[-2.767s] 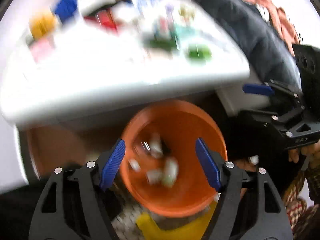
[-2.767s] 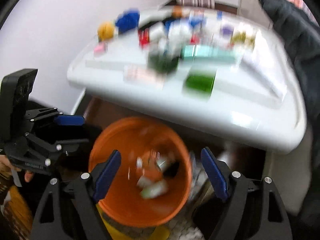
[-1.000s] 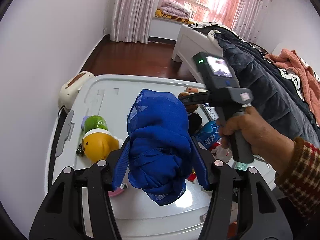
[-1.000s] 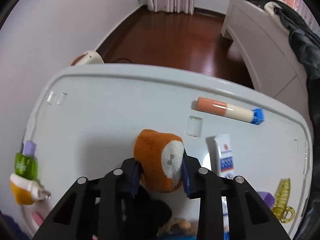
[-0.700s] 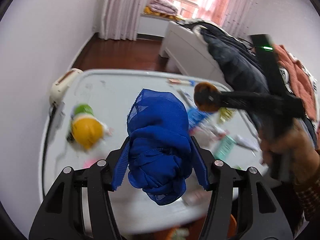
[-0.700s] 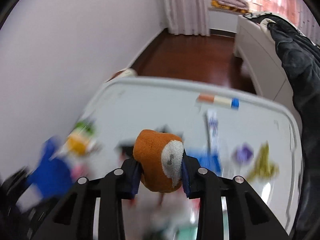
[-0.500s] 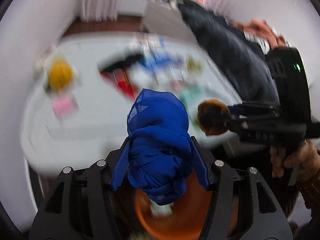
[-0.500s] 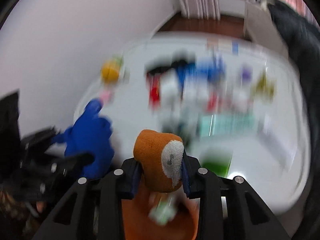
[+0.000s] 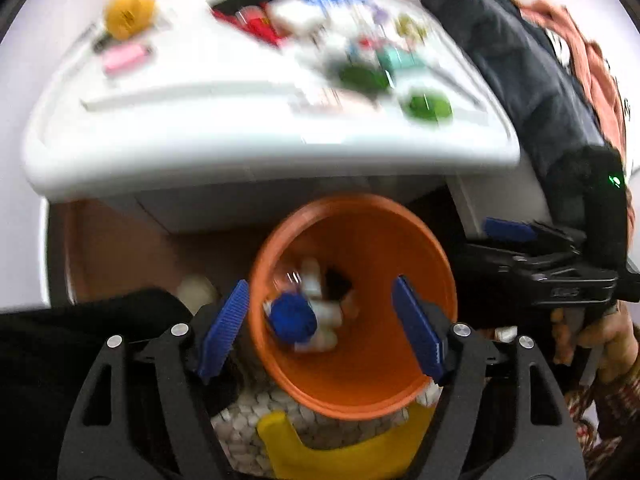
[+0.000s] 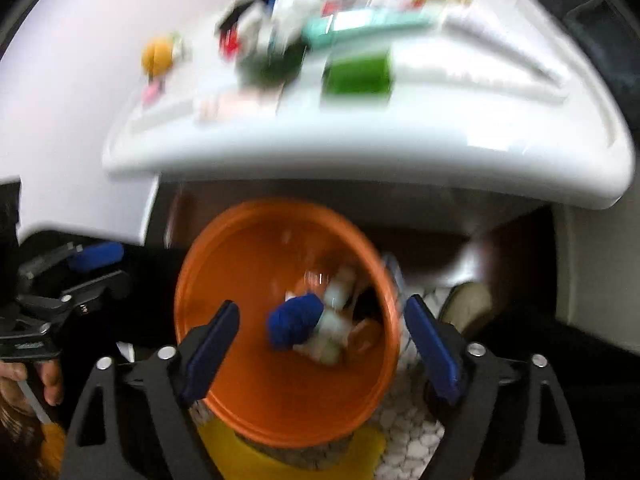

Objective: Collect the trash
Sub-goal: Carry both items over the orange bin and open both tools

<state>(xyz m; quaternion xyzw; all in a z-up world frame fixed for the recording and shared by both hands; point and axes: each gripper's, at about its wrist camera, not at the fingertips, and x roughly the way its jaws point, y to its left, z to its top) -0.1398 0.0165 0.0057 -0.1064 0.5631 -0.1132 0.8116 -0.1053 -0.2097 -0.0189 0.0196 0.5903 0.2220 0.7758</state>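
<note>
Both tools apart, jaws just opened, nothing between | left tool (image 9: 320,328), right tool (image 10: 320,348) above orange bin (image 9: 360,380) | blue cloth (image 9: 294,320) in bin below tools | counter (image 9: 240,152) beyond

White table (image 9: 168,152) with blurred clutter, yellow round toy (image 9: 129,11) and pink item (image 9: 122,58) near its far left corner, green box (image 10: 357,74) nearer the front edge, dark jacket (image 9: 504,60) at right, yellow mat (image 9: 344,452) on pebbled floor

Blue cloth wad (image 9: 291,321) inside orange bin (image 9: 360,384)
</note>
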